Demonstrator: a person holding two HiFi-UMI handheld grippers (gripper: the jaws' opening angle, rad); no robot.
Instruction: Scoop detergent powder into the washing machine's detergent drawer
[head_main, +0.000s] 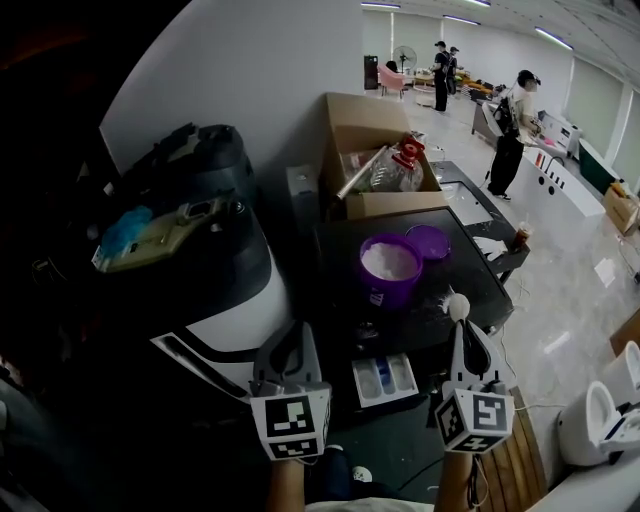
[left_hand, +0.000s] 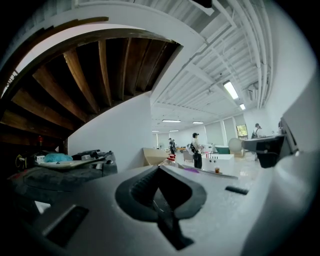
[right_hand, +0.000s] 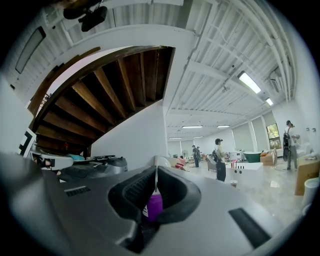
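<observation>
Right hand-held gripper clamps white scoop at edge of dark top; left hand-held gripper clenched empty.

Tub behind drawer; lid R.

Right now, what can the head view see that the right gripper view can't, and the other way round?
Only the head view shows the open white detergent drawer, the white powder inside the round purple plastic tub, and the purple lid beside it. Only the right gripper view shows the dark wooden beams overhead. Both show the purple tub, the small white scoop clamped in the right gripper, and people standing in the bright room behind.
</observation>
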